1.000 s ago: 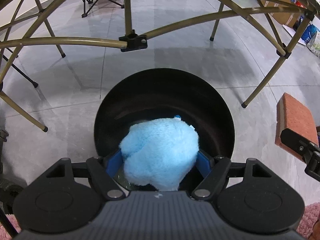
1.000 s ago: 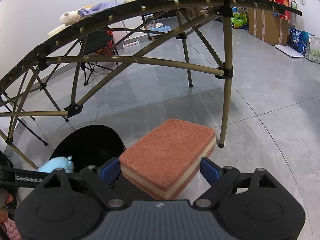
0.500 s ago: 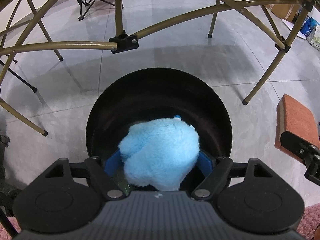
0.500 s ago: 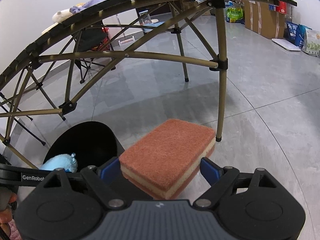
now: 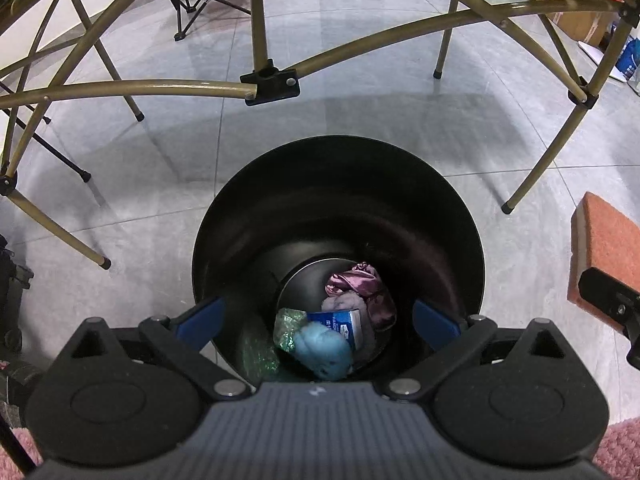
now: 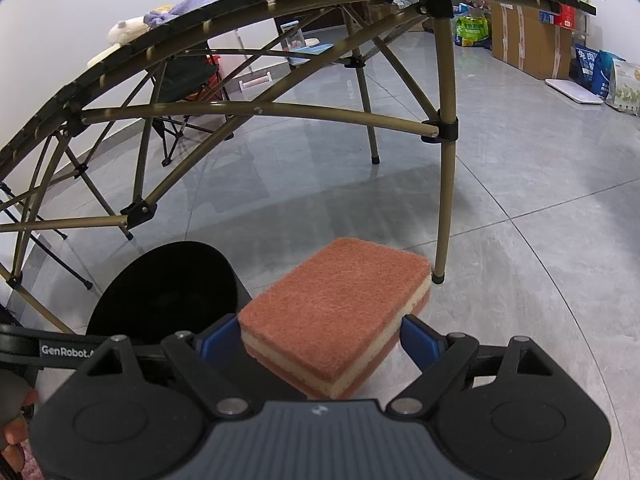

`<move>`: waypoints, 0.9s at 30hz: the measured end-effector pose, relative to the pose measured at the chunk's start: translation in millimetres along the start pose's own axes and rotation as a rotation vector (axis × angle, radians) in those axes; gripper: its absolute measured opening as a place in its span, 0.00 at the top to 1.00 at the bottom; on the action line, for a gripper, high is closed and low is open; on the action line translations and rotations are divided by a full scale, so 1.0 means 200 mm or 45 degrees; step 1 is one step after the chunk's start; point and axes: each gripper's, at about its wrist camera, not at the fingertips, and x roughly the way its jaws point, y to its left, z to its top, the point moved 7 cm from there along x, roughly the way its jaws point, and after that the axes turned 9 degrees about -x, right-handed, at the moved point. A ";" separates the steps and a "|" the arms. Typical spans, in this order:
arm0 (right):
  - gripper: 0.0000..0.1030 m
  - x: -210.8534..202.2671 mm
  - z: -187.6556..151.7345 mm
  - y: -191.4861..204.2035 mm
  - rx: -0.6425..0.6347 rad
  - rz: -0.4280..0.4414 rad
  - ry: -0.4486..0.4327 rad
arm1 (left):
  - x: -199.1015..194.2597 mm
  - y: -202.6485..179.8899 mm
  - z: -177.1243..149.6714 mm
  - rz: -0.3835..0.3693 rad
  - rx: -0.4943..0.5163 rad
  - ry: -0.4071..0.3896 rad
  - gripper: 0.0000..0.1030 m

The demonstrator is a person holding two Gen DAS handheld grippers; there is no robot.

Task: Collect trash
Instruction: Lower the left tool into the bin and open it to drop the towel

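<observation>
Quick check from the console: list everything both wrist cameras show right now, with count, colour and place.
bin: 1, black, on the floor under the left gripper
plush: 1, light blue, at the bottom of the bin
carton: 1, blue and white, in the bin beside the plush
cloth: 1, purple satin, in the bin
wrapper: 1, green crinkled, in the bin
sponge: 1, orange with a cream middle layer, between the right gripper's pads
table frame: 1, bronze tubes, over the bin
boxes: several, brown cardboard, far right by the wall
left gripper: 1, black with blue pads, open, jaws just opened, nothing between them
right gripper: 1, black with blue pads, shut on the sponge
</observation>
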 end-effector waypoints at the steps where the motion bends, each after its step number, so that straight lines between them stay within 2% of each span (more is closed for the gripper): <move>1: 0.16 0.00 0.00 0.00 -0.002 0.000 -0.001 | 0.00 0.00 0.00 -0.001 0.001 -0.002 0.00; 12: 0.16 -0.02 0.01 0.06 -0.028 0.016 -0.005 | -0.03 0.04 -0.01 0.002 0.008 -0.022 0.00; 27: 0.16 -0.04 0.06 0.31 -0.125 0.079 -0.006 | -0.12 0.24 -0.03 0.016 -0.028 -0.081 0.00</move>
